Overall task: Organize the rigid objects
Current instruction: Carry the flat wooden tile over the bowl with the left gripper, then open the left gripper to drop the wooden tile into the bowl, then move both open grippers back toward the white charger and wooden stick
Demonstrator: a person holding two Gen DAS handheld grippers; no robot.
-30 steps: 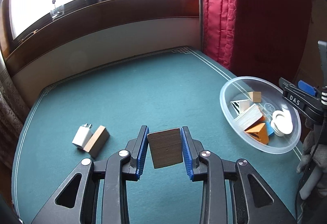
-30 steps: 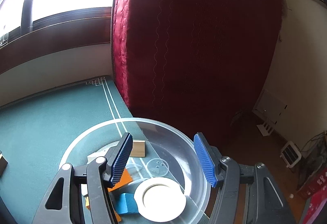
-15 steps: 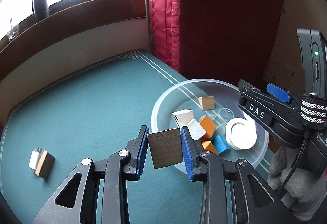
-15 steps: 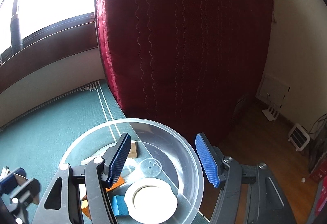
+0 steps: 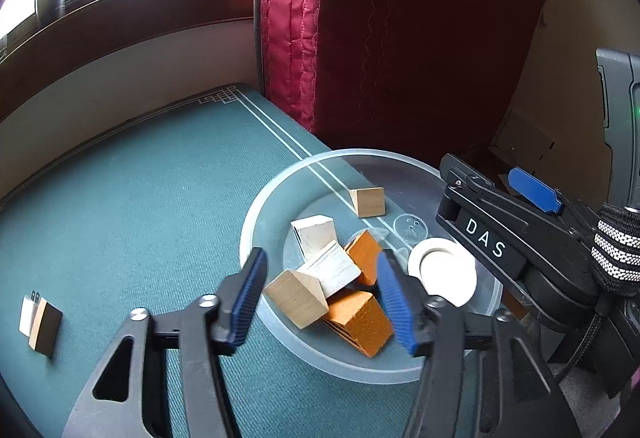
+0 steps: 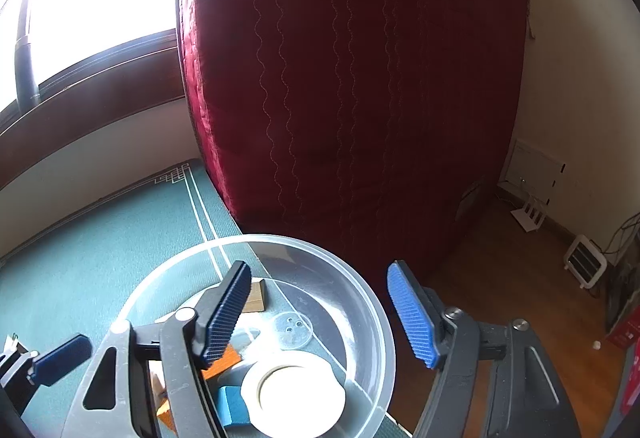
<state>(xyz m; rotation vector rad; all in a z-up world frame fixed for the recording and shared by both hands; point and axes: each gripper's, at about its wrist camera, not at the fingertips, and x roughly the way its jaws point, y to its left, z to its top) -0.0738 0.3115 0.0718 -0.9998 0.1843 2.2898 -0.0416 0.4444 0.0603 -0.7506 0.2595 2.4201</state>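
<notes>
Green felt table (image 5: 120, 206) carries a clear bowl (image 5: 256, 226) at its right edge. Left gripper (image 5: 320, 290) hovers over it, jaws opening, a wooden block (image 5: 296, 298) loose between them; right gripper (image 6: 320, 314), opening and empty, hangs at the bowl's far side.

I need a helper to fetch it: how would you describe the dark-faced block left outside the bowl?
On the green table, look far left of the clear bowl. The dark-faced block lies against a white plug adapter; it alone has a dark top.
</notes>
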